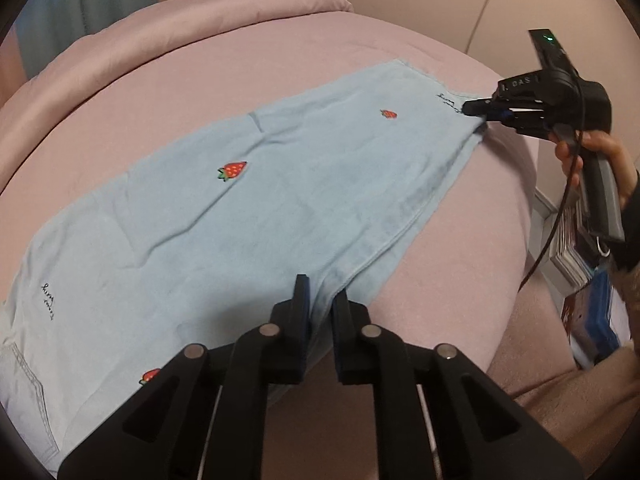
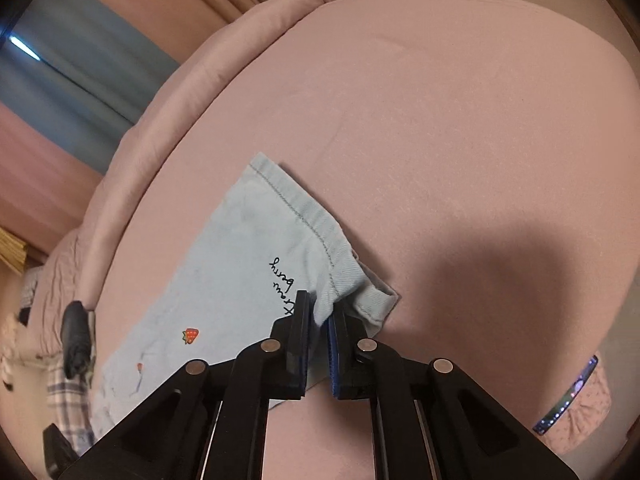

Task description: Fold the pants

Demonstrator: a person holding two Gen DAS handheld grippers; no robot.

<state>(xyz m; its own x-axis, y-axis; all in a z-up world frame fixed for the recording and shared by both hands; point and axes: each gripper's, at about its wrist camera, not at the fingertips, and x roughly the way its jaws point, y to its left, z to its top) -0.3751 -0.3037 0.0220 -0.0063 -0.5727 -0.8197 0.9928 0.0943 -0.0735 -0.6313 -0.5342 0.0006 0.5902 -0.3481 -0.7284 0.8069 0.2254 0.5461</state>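
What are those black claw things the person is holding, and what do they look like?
Each is a handheld gripper. The left gripper is matte black, with angular linkage arms, silver pivot pins and blue-lined fingers. The right gripper has white lettering, a green light, a grey handle and a dark cable. A dark sleeve covers the wrist.

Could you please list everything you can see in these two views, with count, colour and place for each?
pants: one, light blue with red strawberries and black script, spread flat across the bed
bed cover: one, pink, under the pants
rolled duvet: one, pink, along the far edge of the bed
curtain: one, blue-grey, behind the bed
cord: one, pale, hanging on the wall
stack of books: one stack, mixed colours, beside the bed
left gripper: one, black, shut on the near edge of the pants
right gripper: one, black with blue pads, shut on the hem corner
hand: one, holding the right gripper's handle
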